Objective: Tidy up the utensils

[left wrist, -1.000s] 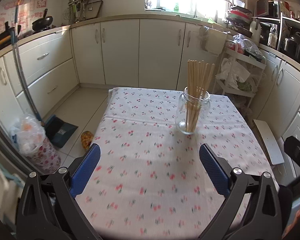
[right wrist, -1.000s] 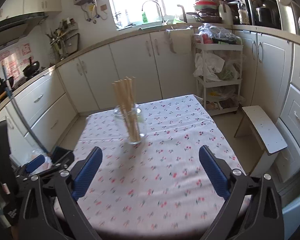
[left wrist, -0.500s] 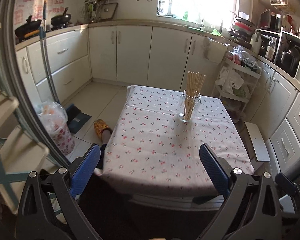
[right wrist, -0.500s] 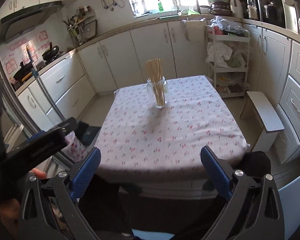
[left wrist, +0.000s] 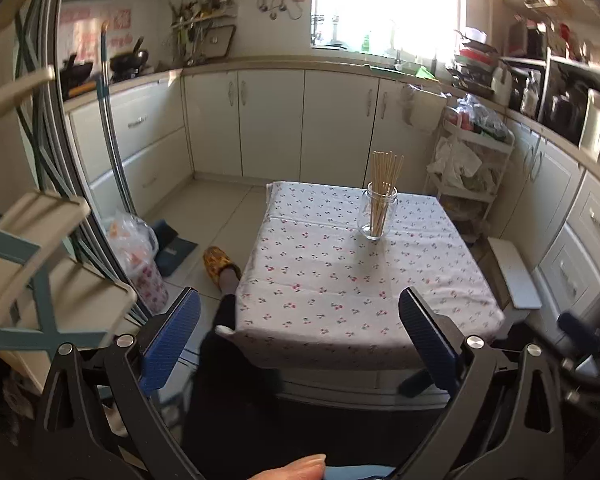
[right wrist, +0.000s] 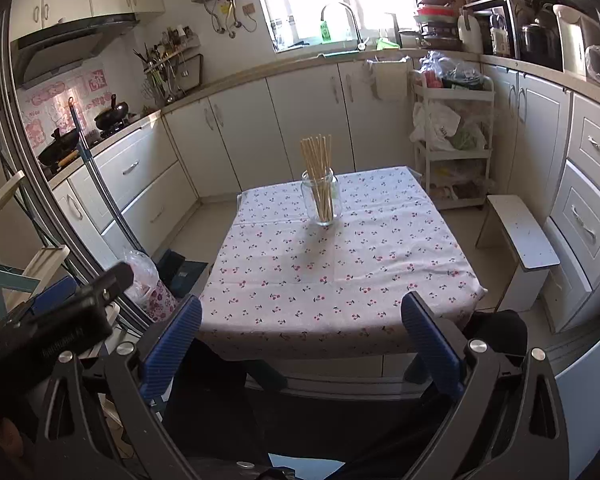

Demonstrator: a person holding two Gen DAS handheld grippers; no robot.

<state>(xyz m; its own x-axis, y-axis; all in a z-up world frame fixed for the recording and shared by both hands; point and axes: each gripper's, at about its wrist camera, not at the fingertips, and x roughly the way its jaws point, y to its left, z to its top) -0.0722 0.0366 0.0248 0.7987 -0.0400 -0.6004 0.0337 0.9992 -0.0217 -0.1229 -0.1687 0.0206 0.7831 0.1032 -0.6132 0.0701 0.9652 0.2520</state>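
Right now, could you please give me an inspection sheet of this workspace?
Surface: table under a cherry-print cloth, bare apart from the jar.
Job's things: glass jar upright on the far half of the table, chopsticks standing in it.
Clutter: nothing seen on the table.
Grippers: left claw and right claw both open, empty, held back off the near edge.
Cables: nothing seen near the table.
Surroundings: white stool right of the table; rack cart behind it; bagged bin and a slippered foot on the floor to the left.
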